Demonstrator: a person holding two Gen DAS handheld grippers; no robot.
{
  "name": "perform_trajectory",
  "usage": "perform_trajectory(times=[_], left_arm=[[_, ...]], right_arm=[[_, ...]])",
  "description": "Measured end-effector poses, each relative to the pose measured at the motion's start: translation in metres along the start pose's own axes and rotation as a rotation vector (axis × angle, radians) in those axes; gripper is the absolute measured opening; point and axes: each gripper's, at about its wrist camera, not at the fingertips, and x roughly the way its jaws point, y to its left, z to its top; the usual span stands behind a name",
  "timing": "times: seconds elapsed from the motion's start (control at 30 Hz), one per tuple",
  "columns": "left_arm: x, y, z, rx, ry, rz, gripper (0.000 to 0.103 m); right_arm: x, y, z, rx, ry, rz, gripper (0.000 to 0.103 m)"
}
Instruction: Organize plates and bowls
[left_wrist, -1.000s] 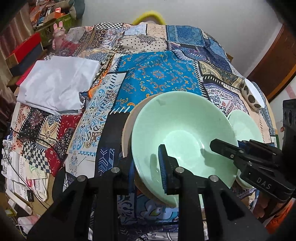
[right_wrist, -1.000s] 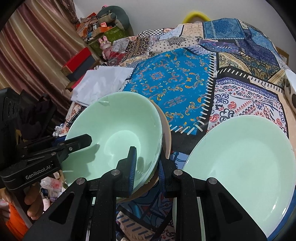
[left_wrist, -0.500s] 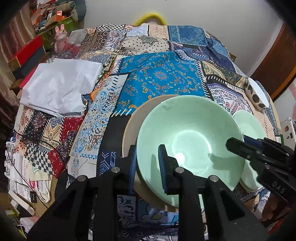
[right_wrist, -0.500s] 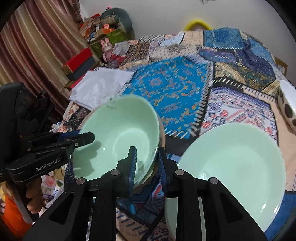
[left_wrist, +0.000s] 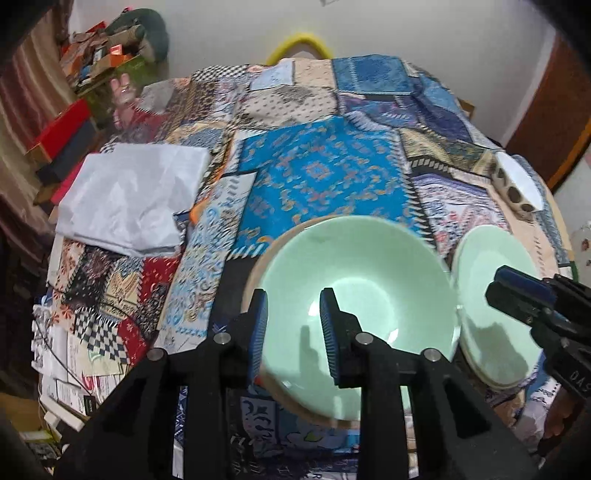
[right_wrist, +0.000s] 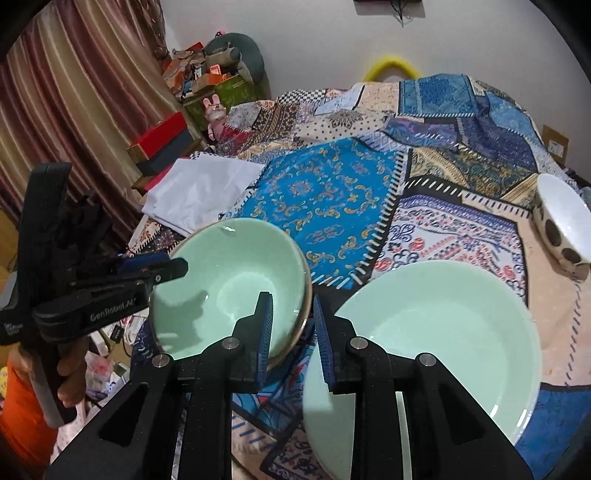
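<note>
Nested in a tan round plate, near the front edge of the patchwork-cloth table: a pale green glazed ceramic bowl. Just beside it on the right, rims almost touching: a second pale green shallow dish.

Opening now at the left gripper, with the bowl's near rim between the pads but not pinched. Narrowly parted at the right gripper as well, gripping nothing, framing the bowl's right edge in its own view.

Could hook a pad under the rim on pulling away and tip or drag the bowl off the plate. Could knock it against the neighbouring dish, given so little room. Could slide the whole stack on loose cloth toward the table's edge.

Hard to judge whether centred on the plate, mostly hidden beneath. Unclear whether single or stacked, that right-hand dish. Near edges of both cut off by the gripper bodies. Blurred in the left view. At far right, partly cropped: a white bowl with dark spots.
</note>
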Motion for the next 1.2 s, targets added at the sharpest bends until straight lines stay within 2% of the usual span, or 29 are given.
perform_trajectory(times=[0.23,0.37,0.43,0.53,0.6,0.67,0.77,0.9,1.2], left_arm=[[-0.03,-0.037,0.013,0.059,-0.072,-0.011,0.034],[-0.05,-0.066,0.02,0.099,-0.13,-0.027,0.047],[-0.06,-0.081,0.024,0.116,-0.157,-0.041,0.053],[-0.073,-0.104,0.031,0.131,-0.197,-0.065,0.068],[-0.08,-0.121,0.036,0.142,-0.22,-0.085,0.073],[-0.083,-0.138,0.041,0.158,-0.234,-0.104,0.08],[-0.083,-0.165,0.048,0.183,-0.247,-0.129,0.081],[-0.071,-0.202,0.062,0.213,-0.222,-0.175,0.081],[-0.03,-0.272,0.096,0.301,-0.167,-0.215,0.081]], right_arm=[[-0.029,-0.015,-0.004,-0.011,-0.051,-0.041,0.027],[-0.057,-0.032,-0.004,-0.015,-0.111,-0.095,0.039],[-0.067,-0.04,-0.003,-0.012,-0.131,-0.12,0.039],[-0.088,-0.059,-0.001,0.009,-0.163,-0.148,0.04],[-0.103,-0.073,-0.002,0.026,-0.195,-0.182,0.052],[-0.117,-0.086,-0.002,0.038,-0.224,-0.215,0.054],[-0.133,-0.105,-0.004,0.062,-0.246,-0.242,0.055],[-0.151,-0.133,-0.006,0.094,-0.276,-0.303,0.065],[-0.166,-0.201,-0.004,0.175,-0.285,-0.391,0.065]])
